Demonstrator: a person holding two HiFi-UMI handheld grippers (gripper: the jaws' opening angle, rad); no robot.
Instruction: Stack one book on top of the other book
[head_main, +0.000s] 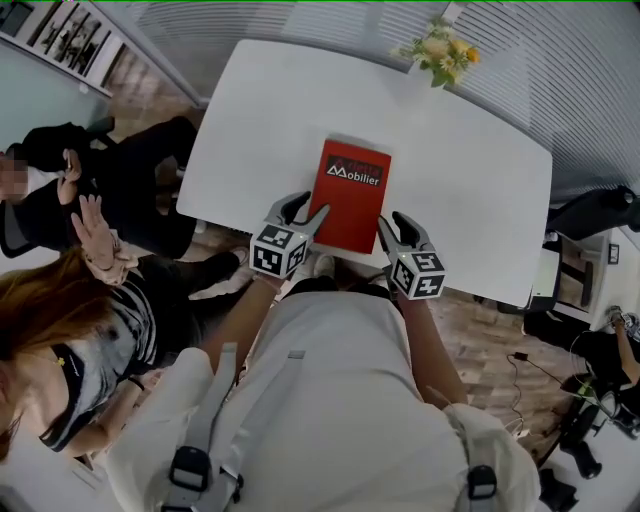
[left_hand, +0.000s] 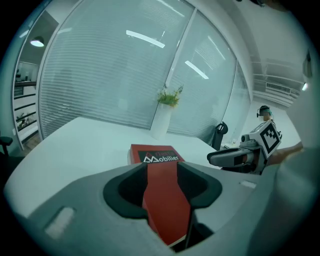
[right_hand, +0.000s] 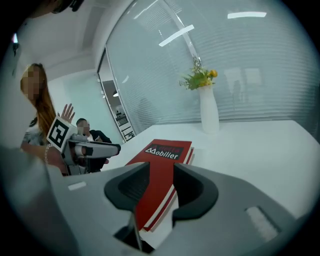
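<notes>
Head view: the red top book (head_main: 352, 195) lay by the near edge of the table (head_main: 470, 150), roughly midway along it. The left gripper (head_main: 310, 208) and right gripper (head_main: 394, 224) flanked its near corners, close beside it.

Left gripper view: the jaws stood partly apart and gripped nothing; the red cover showed beyond the gap.

Right gripper view: the jaws were likewise part open and empty. A lower book (right_hand: 162, 210) showed under the top one, slightly offset.

The stack looked made and the letting-go step was in hand. The next move likely called for drawing both grippers clear without nudging the top book
</notes>
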